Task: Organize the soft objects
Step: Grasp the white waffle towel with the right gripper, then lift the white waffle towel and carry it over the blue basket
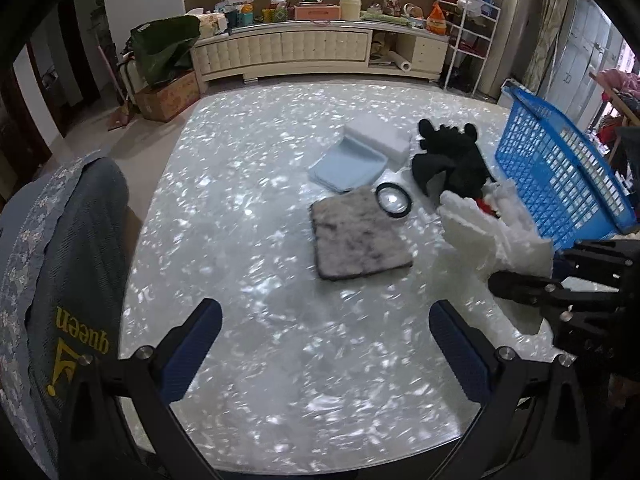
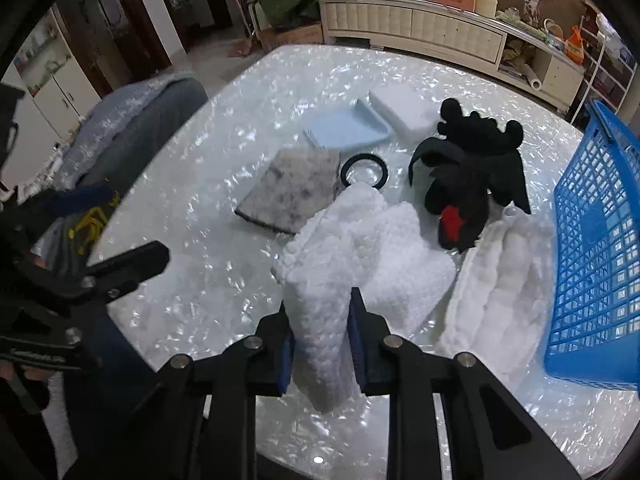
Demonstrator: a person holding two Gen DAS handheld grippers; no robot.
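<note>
Between its pads, the right claw [image 2: 320, 340] pinches the white towel [image 2: 360, 248]; the left claw [image 1: 326, 344] gapes, holding nothing.

Both wrist cams look forward over the table [image 1: 260, 360], left from its near-left edge, right close above; both share the blue basket [image 2: 592, 264].

Soft things in white, grey, black and pale blue on a pearly white table [image 1: 260, 184].
White bobbled towel [image 2: 352, 248]; mottled grey pad [image 1: 358, 236]; black plush [image 2: 472, 176] with red patch; bright blue lattice basket [image 2: 600, 264].
</note>
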